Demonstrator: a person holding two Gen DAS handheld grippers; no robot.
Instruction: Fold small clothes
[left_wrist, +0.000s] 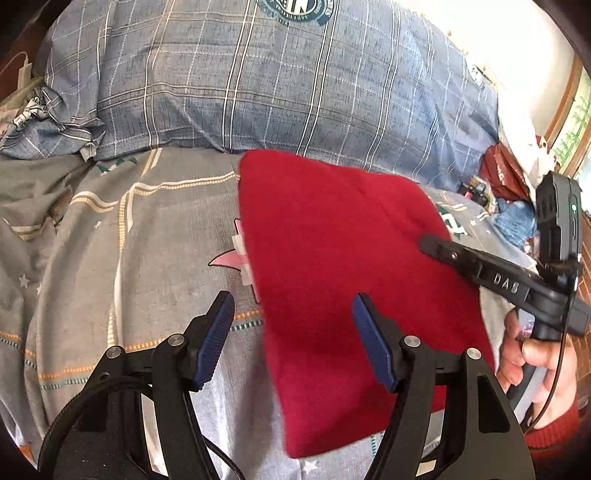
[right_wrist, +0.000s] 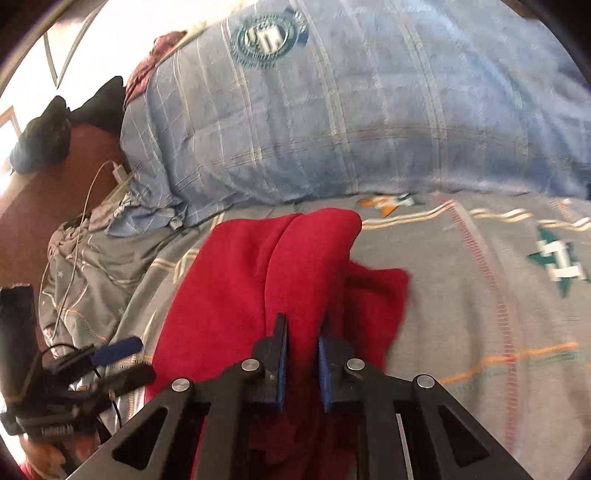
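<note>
A small red garment (left_wrist: 351, 280) lies on the grey patterned bedsheet (left_wrist: 129, 258). My left gripper (left_wrist: 293, 306) is open and empty, hovering over the garment's left edge, one finger over the sheet, the other over the red cloth. My right gripper (right_wrist: 303, 332) is shut on a raised fold of the red garment (right_wrist: 258, 280); cloth fills the narrow gap between its blue pads. The right gripper also shows in the left wrist view (left_wrist: 439, 245), resting on the garment's right side. The left gripper shows in the right wrist view (right_wrist: 114, 365) at lower left.
A large blue plaid pillow (left_wrist: 277, 92) lies behind the garment. A pink-and-white tag or print (left_wrist: 240, 254) peeks out at the garment's left edge. A white cable (right_wrist: 81, 229) and dark items lie at the bed's left side. Clutter (left_wrist: 506, 192) sits at far right.
</note>
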